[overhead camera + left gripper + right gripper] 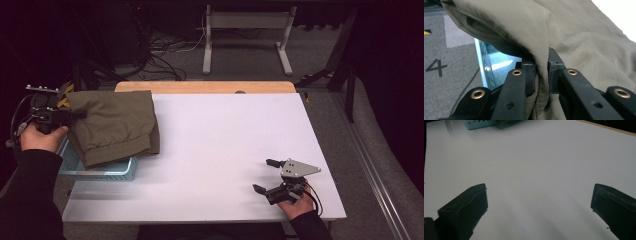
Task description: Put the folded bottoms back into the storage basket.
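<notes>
Left gripper view: the left gripper point(541, 75) is pinching a fold of the olive garment point(579, 40), jaws nearly closed on the cloth, likely to carry it. Beyond the jaws it is draping over the blue basket point(496, 65). The right gripper point(272, 176) is resting on the white table point(225, 145), jaws gaping wide, nothing between, seemingly waiting.

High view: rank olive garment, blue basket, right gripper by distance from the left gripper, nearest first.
From the left gripper:
1. Olive garment: pinched in its jaws, far-left of table.
2. Blue basket: under the garment, at the table's left edge.
3. Right gripper: near-right, jaws open over bare table.
</notes>
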